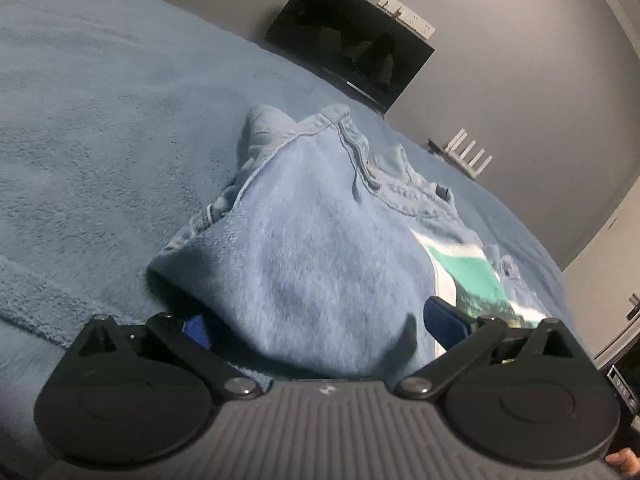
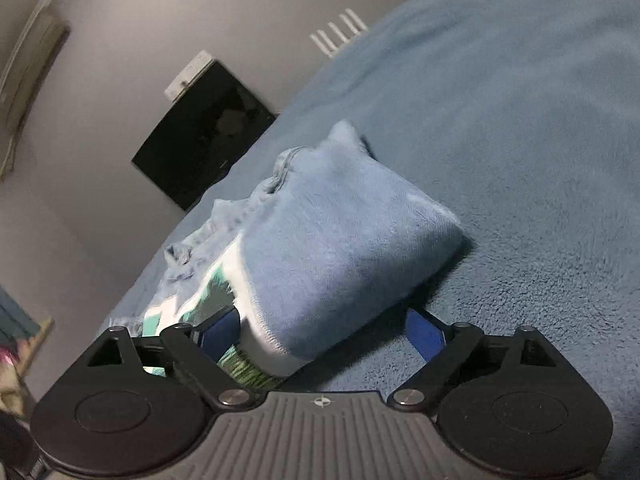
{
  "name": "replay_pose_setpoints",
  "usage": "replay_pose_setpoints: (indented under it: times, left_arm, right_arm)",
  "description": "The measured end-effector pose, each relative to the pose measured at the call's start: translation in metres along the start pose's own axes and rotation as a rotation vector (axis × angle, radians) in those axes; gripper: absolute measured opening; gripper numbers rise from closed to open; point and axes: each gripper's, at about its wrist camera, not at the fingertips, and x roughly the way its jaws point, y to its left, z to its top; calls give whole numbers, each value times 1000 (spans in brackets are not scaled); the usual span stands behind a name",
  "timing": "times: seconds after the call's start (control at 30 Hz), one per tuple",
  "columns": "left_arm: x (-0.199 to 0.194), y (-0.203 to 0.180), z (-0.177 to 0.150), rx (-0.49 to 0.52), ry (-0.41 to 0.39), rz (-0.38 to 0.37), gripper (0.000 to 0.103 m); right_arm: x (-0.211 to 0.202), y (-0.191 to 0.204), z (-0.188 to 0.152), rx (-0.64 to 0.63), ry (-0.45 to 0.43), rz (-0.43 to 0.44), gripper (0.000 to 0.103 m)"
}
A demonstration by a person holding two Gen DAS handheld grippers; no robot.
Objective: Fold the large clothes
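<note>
Sweatshirt (image 1: 304, 240), light blue with fleecy inside turned outward, lies partly folded on a blue plush blanket (image 1: 100, 120) that covers the bed. A folded flap makes a thick wedge whose near edge sits between the fingers of both grippers, and a teal and white print (image 1: 468, 272) shows where the flap stops. The left gripper (image 1: 316, 328) has its blue fingers spread wide on either side of that near edge, released, with cloth bulging between them but not pinched. The right gripper (image 2: 324, 332) is likewise spread, its left finger against the printed layer and its right finger (image 2: 424, 332) resting on the blanket just beside the flap's corner. The collar seam and ribbing (image 1: 352, 148) form the far edge, pointing toward a dark screen (image 1: 352, 40) on the grey wall. Bare blanket stretches wide to the left in the left wrist view and to the right in the right wrist view.
</note>
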Motion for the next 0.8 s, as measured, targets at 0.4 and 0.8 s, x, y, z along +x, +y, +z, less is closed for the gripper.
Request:
replay_pose_setpoints:
  times: [0.4,0.8]
  left_arm:
    - [14,15,6,-148,-40,-43,51]
    - [-41,5,11,-234,-4,-89,23]
  right_arm:
    - [38,-16,17,145,-105,57,82]
    - [-36,24,16,65,-152,27,34]
